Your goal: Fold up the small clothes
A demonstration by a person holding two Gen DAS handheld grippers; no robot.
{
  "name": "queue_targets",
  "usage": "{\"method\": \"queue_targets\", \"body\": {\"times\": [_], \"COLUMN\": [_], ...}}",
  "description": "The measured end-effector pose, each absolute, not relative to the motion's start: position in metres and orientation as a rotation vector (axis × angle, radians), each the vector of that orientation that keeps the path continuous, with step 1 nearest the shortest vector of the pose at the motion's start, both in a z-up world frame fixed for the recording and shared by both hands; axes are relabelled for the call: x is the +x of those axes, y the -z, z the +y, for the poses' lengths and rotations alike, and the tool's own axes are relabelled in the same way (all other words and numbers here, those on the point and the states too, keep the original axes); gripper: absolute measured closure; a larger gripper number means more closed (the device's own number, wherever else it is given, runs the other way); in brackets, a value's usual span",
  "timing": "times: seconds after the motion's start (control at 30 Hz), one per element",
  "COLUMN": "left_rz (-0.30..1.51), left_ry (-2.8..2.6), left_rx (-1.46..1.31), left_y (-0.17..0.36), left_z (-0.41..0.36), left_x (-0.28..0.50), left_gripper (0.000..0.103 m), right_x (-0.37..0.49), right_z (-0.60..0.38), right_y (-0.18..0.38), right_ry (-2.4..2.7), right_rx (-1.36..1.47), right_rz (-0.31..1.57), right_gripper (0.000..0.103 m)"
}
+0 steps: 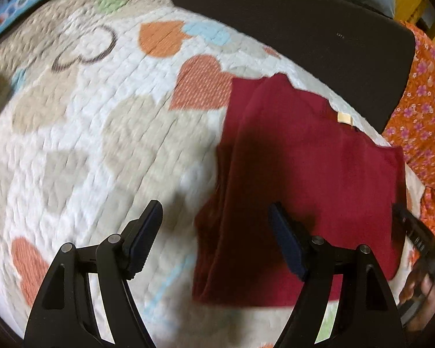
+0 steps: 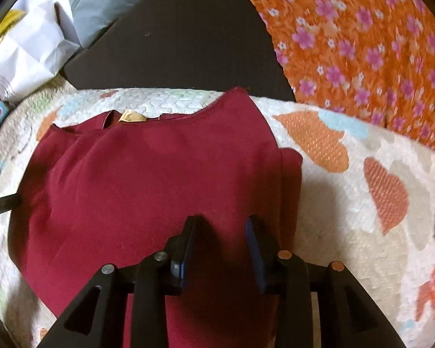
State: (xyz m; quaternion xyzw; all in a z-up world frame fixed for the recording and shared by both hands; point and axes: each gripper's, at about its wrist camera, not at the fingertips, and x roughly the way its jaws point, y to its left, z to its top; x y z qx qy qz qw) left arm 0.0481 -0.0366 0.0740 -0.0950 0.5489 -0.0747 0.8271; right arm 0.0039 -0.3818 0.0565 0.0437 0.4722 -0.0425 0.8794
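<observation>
Dark red garment lies partly folded on the heart-print quilt, neck opening toward the dark board at the far edge. Small tan neck label at the collar, also seen from the right wrist; any print on it is too blurred to read. No other writing legible. Left gripper spread wide, holding nothing; one finger over bare quilt, the other over the garment's left part, contact with the cloth unclear. Right gripper over the garment's lower right area, jaws partway apart with red cloth showing in the gap, nothing clamped; touching or hovering, cannot tell. Orange floral fabric lies to the right beyond the quilt. White crumpled bag and grey pillow far left.
</observation>
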Motion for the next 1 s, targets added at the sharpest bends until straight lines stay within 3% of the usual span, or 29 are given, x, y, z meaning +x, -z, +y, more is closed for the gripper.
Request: {"method": "queue_targets", "body": {"times": [0.23, 0.57, 1.0], "left_rz": [1.175, 1.153, 1.115], "left_ry": [0.14, 0.172, 0.211], "left_rx": [-0.196, -0.193, -0.261], "left_y": [-0.07, -0.065, -0.046], "left_z": [-0.026, -0.025, -0.048], "left_x": [0.031, 0.032, 0.065], "left_gripper": [0.027, 0.027, 0.023], "right_x": [0.03, 0.091, 0.083], "right_z": [-0.321, -0.209, -0.246], "right_y": [-0.091, -0.087, -0.078], "right_ry": [-0.205, -0.344, -0.262], "right_rx": [0.23, 0.226, 0.285], "right_rz": [0.929, 0.979, 1.0], "right_gripper": [0.064, 0.062, 0.061]}}
